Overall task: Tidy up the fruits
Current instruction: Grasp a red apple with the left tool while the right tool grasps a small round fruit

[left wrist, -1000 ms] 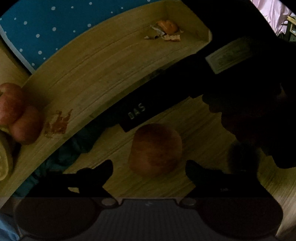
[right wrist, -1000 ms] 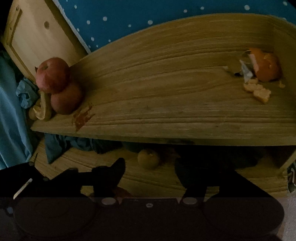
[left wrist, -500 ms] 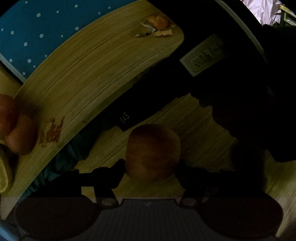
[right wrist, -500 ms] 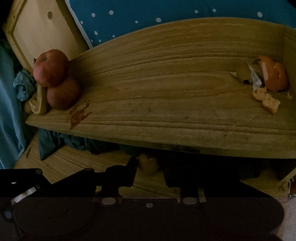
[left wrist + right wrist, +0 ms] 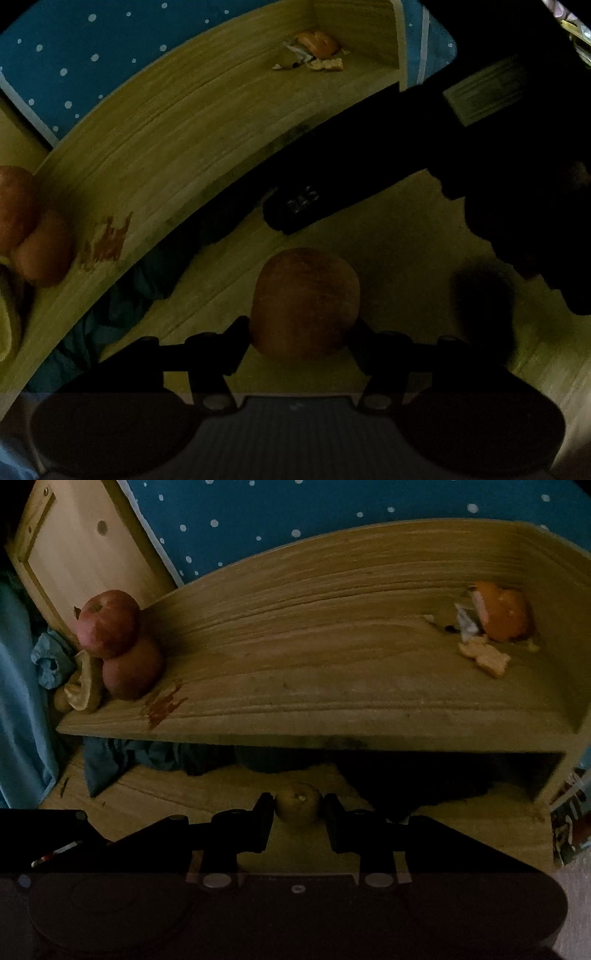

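Both fingers (image 5: 236,341) closed — fruits (image 5: 297,808) gripped.

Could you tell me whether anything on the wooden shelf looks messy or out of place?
Yes. At the right end of the shelf lies a torn orange peel with loose scraps and a crumpled wrapper. Near the front left edge, beside two stacked apples, there is a reddish stain.

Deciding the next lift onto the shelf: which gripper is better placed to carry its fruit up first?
Probably the left. The left gripper has its fingers against both sides of the large apple. The right gripper brackets only a small fruit under the shelf edge, contact unclear.
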